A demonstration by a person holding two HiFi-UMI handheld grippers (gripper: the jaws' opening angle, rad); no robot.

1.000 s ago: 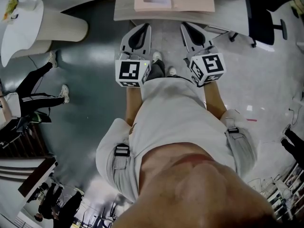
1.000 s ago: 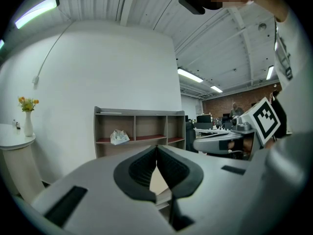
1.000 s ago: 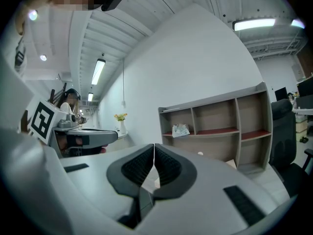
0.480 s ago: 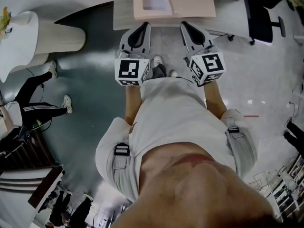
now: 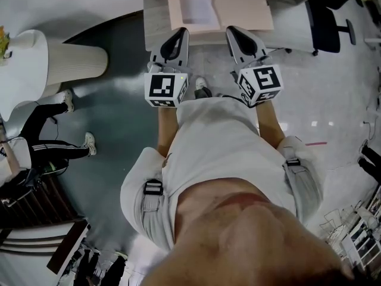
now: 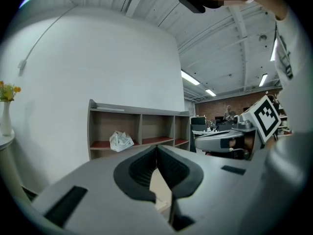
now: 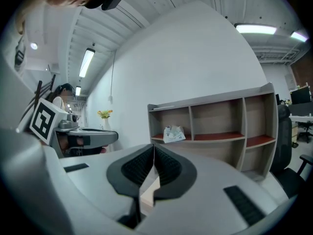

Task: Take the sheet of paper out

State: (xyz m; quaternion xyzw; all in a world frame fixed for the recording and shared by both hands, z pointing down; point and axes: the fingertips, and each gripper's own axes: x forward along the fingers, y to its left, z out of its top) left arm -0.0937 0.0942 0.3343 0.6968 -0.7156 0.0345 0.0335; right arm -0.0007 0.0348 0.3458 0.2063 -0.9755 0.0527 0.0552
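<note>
Sheet of paper not yet taken out; seen lying in pink folder on surface. Left gripper and right gripper held near its edge, fingers pressed together, nothing gripped.

Grippers: 2, left gripper and right gripper, side by side.
Marker cubes: 2, one per gripper.
Desk: 1, ahead of tips.
Pink case: 1, on desk, just past both tips.
White sheet: 1, inside case, ahead of left gripper.
Shelf unit: 1, three bays, beyond.
Crumpled white bag: 1, in leftmost bay.
Office chair: 1, right of right gripper.
</note>
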